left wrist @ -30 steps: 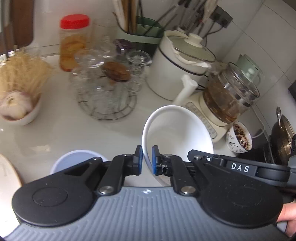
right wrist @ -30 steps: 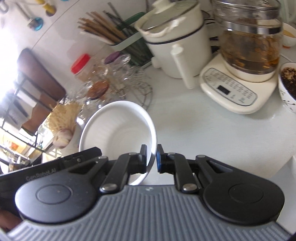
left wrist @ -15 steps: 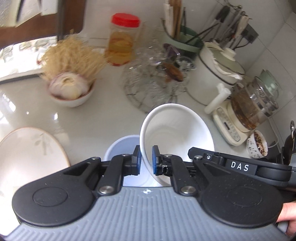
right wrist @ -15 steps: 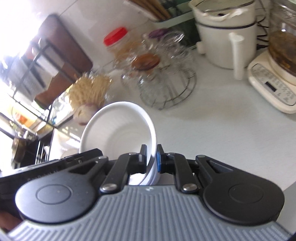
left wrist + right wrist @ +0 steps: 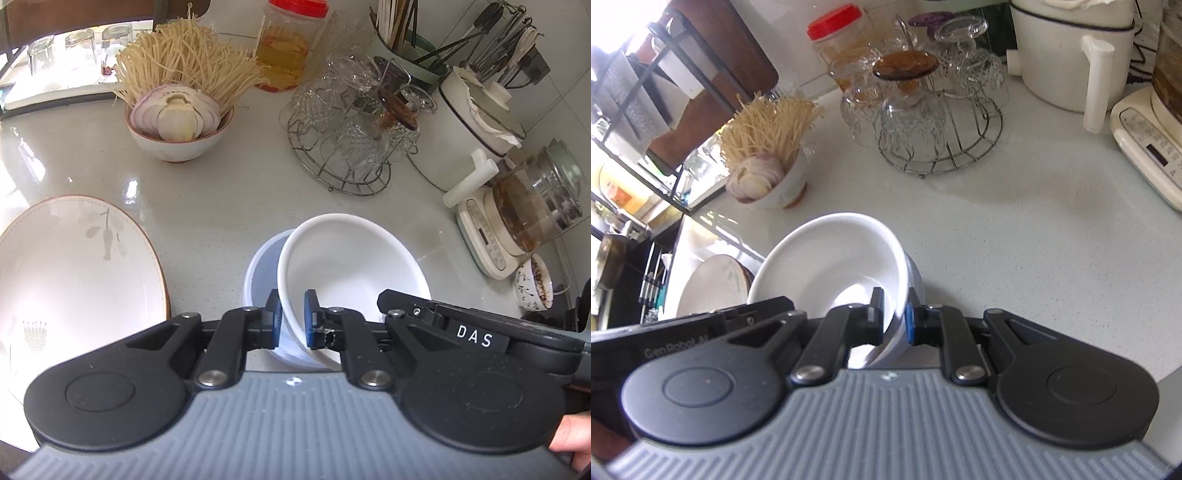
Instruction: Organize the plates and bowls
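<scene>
Left wrist view shows both grippers' jaws pinching opposite rims of the white bowl (image 5: 351, 266), tilted over a bluish bowl (image 5: 260, 266) beside the plate (image 5: 74, 273) on the tabletop (image 5: 221, 206); right wrist view hides that lower bowl's inside.

Daylight fills both views, coming from the upper left: in the right wrist view the window (image 5: 613, 22) burns out to pure white, and the shelves beside it lose detail. The counter (image 5: 221, 206) carries bright patches of glare in the left wrist view, and the plate (image 5: 74, 269) is washed nearly blank at its left side. Shadows are soft (a faint one lies under the glass rack (image 5: 938, 147)). Fisheye bending is strong, so straight lines curve toward the edges and the corners go dark. The middle is sharp; the gripper body at the bottom of each view is a little soft, and the far corners blur.
</scene>
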`<action>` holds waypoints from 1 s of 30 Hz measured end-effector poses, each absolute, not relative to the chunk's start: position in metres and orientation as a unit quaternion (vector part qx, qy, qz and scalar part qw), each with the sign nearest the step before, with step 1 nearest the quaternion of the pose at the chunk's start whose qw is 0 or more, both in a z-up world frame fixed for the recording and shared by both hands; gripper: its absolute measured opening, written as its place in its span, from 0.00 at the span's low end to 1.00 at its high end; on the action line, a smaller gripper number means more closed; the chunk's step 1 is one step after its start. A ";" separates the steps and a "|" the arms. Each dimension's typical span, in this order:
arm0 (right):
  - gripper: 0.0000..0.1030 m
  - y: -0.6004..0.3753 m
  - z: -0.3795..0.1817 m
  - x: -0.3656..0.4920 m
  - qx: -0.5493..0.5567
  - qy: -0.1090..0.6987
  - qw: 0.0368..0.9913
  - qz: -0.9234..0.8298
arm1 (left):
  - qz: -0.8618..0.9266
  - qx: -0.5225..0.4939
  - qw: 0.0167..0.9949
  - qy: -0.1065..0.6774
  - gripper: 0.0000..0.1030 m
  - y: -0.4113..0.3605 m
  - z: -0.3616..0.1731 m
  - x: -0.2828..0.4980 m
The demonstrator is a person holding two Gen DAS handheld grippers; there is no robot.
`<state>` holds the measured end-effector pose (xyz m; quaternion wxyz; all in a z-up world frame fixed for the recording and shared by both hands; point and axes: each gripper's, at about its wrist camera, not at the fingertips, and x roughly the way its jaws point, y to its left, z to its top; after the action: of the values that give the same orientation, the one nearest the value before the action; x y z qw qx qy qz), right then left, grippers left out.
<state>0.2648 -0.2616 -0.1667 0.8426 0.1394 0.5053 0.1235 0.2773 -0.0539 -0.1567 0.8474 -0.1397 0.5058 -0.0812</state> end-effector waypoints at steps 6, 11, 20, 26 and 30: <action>0.15 -0.259 -0.169 0.270 0.125 0.501 0.846 0.134 | -0.068 -0.143 0.846 0.508 0.12 -0.055 -0.163 0.281; 0.15 -0.256 -0.172 0.276 0.119 0.501 0.845 0.144 | -0.049 -0.156 0.845 0.510 0.12 -0.051 -0.169 0.283; 0.31 -0.259 -0.165 0.279 0.109 0.492 0.852 0.144 | -0.028 -0.164 0.842 0.512 0.45 -0.044 -0.172 0.276; 0.40 -0.265 -0.166 0.283 0.118 0.494 0.849 0.145 | -0.023 -0.173 0.843 0.509 0.47 -0.036 -0.173 0.273; 0.51 -0.270 -0.173 0.286 0.133 0.506 0.841 0.141 | -0.022 -0.176 0.841 0.511 0.47 -0.033 -0.180 0.272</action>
<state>0.2858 -0.2701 -0.1734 0.8407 0.1326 0.5058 0.1410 0.2718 -0.0334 -0.1803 0.8410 -0.1762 0.5110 -0.0224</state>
